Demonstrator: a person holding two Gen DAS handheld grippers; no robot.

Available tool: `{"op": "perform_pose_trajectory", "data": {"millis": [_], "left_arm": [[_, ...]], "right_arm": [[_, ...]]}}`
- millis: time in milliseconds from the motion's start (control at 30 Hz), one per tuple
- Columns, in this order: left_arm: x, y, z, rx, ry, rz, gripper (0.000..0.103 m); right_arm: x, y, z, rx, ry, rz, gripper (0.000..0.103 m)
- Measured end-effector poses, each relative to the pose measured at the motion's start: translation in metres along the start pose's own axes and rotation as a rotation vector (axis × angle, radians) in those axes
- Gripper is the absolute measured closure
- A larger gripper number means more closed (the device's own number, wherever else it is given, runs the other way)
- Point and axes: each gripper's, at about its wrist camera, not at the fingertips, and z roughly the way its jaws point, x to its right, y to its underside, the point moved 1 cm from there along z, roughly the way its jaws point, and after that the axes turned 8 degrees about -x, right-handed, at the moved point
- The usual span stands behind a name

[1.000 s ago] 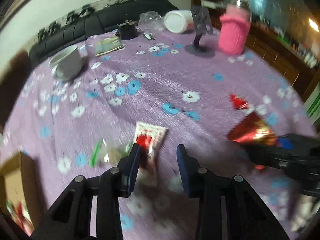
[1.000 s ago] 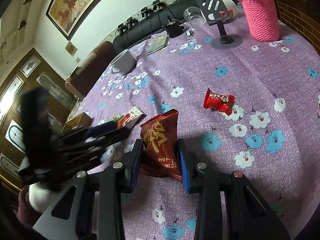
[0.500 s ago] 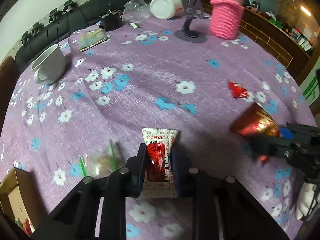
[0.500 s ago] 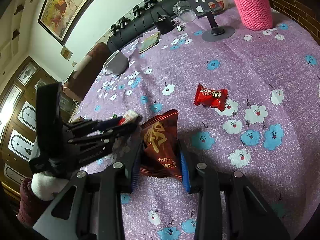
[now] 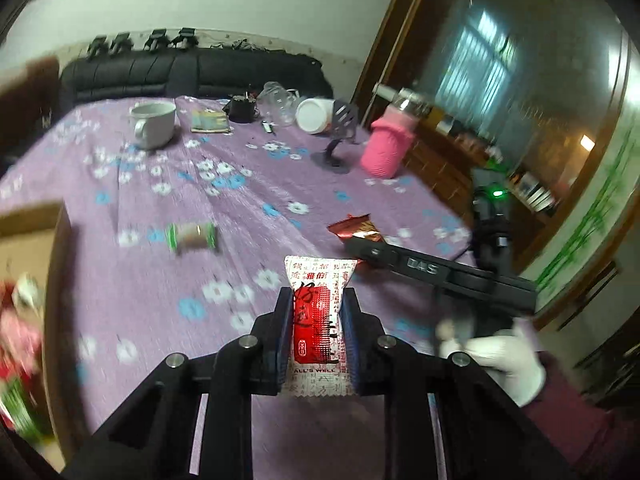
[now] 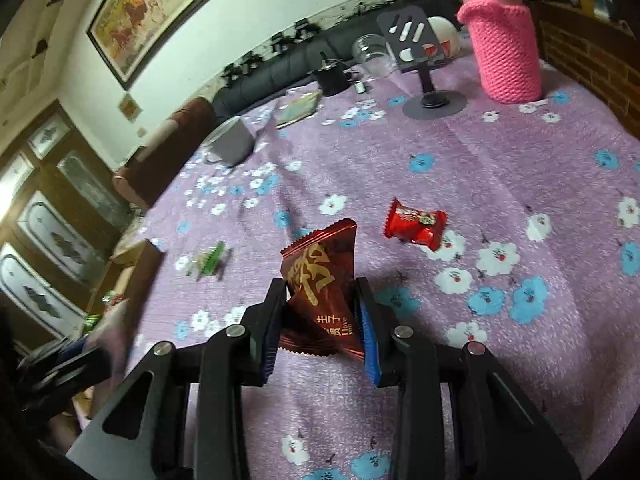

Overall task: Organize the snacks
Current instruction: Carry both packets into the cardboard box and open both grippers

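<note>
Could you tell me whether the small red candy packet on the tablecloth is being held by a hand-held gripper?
No, the red candy packet lies free on the tablecloth, beyond the fingertips.

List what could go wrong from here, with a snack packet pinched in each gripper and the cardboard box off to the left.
1. The left gripper pinches the white-and-red packet only at its middle; the slick wrapper might slip out in transit.
2. The right gripper holds the dark red packet crumpled and tilted, so it could twist loose.
3. The cardboard box sits at the table's edge; a packet released short may fall beside it.
</note>
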Motion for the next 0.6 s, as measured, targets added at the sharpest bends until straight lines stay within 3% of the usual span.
{"op": "perform_pose_trajectory", "data": {"millis": [100,300,600], "left_arm": [[0.004,0.008,-0.011,0.022,-0.025,0.032,0.081],[-0.004,0.022,-0.025,0.048,0.020,-0.003,0.080],[-0.015,0.035,-0.050,0.113,0.066,-0.049,0.080]], "right_arm": [[-0.011,0.018,-0.024,0.039,-0.037,0.024,0.067],[-0.040,0.063,-0.051,0.043,-0.071,0.027,0.067],[-0.061,0.084,-0.064,0.034,-0.055,0.015,0.067]]}}
